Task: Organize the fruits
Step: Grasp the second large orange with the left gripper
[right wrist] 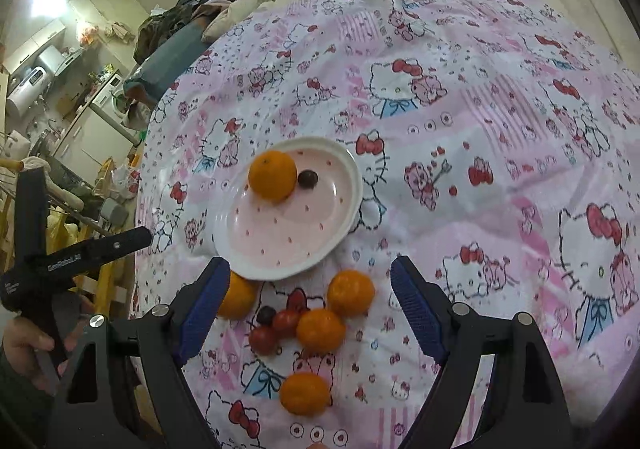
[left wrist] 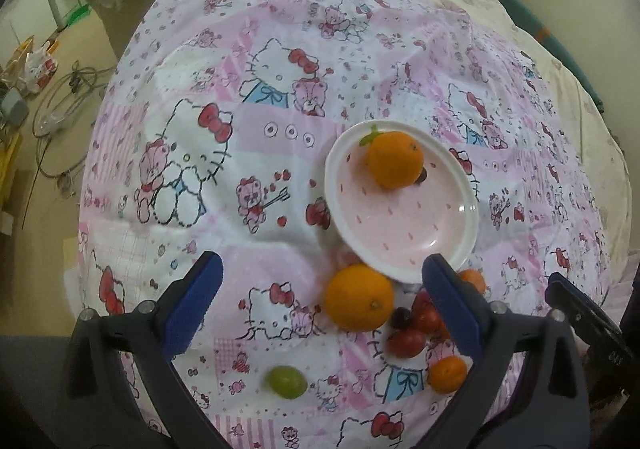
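We are holding our left gripper (left wrist: 322, 295) wide apart over the bed's cartoon-cat quilt (left wrist: 248, 49), with nothing between its blue fingers (left wrist: 192, 301). Our right gripper (right wrist: 306, 299) is also standing wide and empty, its jaws framing the loose fruit.

The pink plate (right wrist: 280, 245) is sitting near the middle of the quilt, carrying one orange (right wrist: 273, 176) toward its far rim and a dark grape (right wrist: 307, 178) touching the orange at its 3 o'clock side in the right wrist view.

At the plate's 6 o'clock, on the quilt, a cluster is lying: small oranges (right wrist: 320, 330), red cherry tomatoes (right wrist: 264, 340) and another dark grape (right wrist: 265, 315), packed close together. A larger orange (left wrist: 359, 297) is resting just beside the plate's near rim. A green grape (left wrist: 286, 381) is lying apart from the cluster, at 8 o'clock of it in the left wrist view.
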`<state>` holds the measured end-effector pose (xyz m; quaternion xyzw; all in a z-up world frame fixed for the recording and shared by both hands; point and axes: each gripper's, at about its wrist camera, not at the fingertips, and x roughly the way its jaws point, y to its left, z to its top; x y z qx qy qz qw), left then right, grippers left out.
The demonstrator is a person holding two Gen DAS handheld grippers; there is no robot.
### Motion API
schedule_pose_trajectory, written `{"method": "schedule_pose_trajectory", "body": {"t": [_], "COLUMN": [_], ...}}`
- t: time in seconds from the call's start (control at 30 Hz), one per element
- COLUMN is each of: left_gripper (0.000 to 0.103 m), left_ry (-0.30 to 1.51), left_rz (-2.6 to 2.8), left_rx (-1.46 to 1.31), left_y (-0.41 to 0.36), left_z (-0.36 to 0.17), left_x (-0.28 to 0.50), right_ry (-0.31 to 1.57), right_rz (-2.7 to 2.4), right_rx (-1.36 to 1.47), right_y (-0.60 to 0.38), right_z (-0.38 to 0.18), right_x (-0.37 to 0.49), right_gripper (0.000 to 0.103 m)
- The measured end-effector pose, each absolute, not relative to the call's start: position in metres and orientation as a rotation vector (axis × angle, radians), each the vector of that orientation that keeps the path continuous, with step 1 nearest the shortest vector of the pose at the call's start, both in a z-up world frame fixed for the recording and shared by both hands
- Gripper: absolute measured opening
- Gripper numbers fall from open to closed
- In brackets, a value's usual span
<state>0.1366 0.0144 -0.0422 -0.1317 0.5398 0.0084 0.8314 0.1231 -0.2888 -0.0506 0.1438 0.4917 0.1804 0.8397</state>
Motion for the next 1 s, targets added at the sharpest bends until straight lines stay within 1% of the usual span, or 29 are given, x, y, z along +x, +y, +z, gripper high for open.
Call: {"method": "schedule_pose_trajectory", "body": {"t": [0.17, 0.37, 0.53, 0.77, 0.83, 0.97, 1.0], "left_gripper": [0.099, 0.099, 0.098, 0.097, 0.093, 0.091, 0.087], "left_ry": [1.13, 1.194, 1.294, 1.334, 1.355, 1.382, 1.39], "left_rz": [0.036, 0.03, -0.054, -0.079, -0.091, -0.09, -0.093], "left_rx": [-0.275, -0.275, -0.256, -0.101, -0.09, -0.049, -0.045], "left_y": [0.022, 0.023, -0.001, -0.039, -0.045, -0.056, -0.057], "left_z": [-0.048, -0.067, -0.093, -0.117, -0.124, -0.136, -0.139], "left_x": [0.133, 0.135, 0.138, 0.141, 0.144, 0.148, 0.149], "right_ry": [1.06, 1.1, 1.122, 1.13, 1.128, 1.128, 1.13], "right_rz": [0.37, 0.336, 0.316, 0.298, 0.294, 0.274, 0.27], "right_rx": [0.291, 0.292, 0.289, 0.296, 0.311, 0.342, 0.349], "right_y": [-0.289, -0.291, -0.289, -0.294, -0.299, -0.309, -0.311], "right_z": [-0.056, -0.068, -0.074, -0.074, -0.074, -0.074, -0.075], "right_x": [0.122, 0.124, 0.128, 0.133, 0.133, 0.134, 0.134], "right_gripper": [0.085, 0.085, 0.085, 0.085, 0.085, 0.085, 0.085]}}
